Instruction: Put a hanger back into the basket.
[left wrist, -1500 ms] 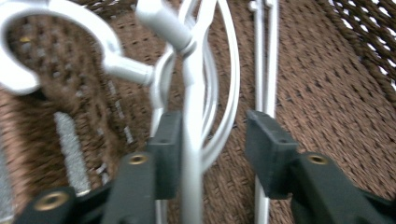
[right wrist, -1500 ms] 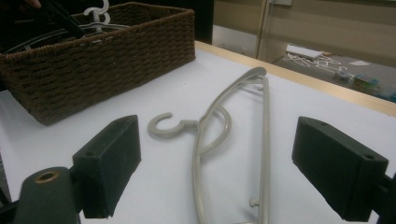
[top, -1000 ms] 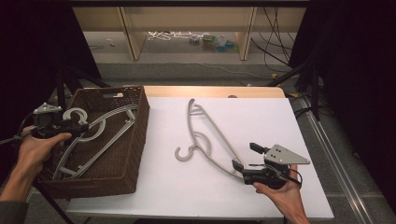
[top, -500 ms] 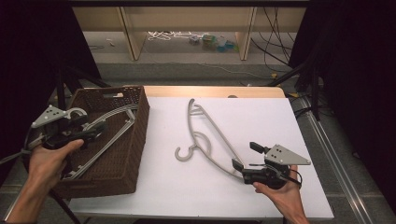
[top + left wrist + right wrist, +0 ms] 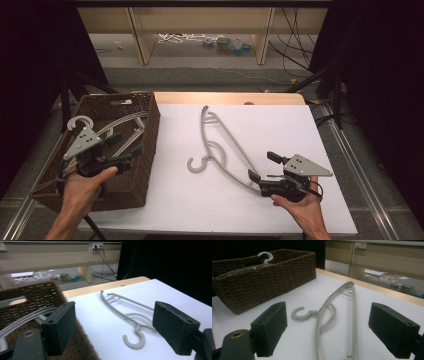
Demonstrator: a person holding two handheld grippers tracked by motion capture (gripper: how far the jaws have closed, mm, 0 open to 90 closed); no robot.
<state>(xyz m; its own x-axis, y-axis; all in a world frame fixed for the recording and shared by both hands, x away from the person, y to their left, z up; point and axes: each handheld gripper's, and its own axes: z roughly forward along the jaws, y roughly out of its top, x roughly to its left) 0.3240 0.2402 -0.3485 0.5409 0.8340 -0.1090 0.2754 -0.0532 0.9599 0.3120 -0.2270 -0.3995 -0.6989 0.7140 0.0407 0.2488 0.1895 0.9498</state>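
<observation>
High view: grey hanger (image 5: pixel 222 150) mid-table, long axis running from far centre toward near right corner. Right tongs (image 5: pixel 264 172) spread, empty, just beside its near end. Left tongs (image 5: pixel 122 142) over basket (image 5: pixel 142 165), just opened, empty, well apart.

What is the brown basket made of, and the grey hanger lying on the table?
The basket looks like woven wicker or rattan: dark brown strands cross in a rough, matte weave. The hanger on the table looks like moulded plastic: smooth, pale grey, thin, one piece with its hook.
</observation>
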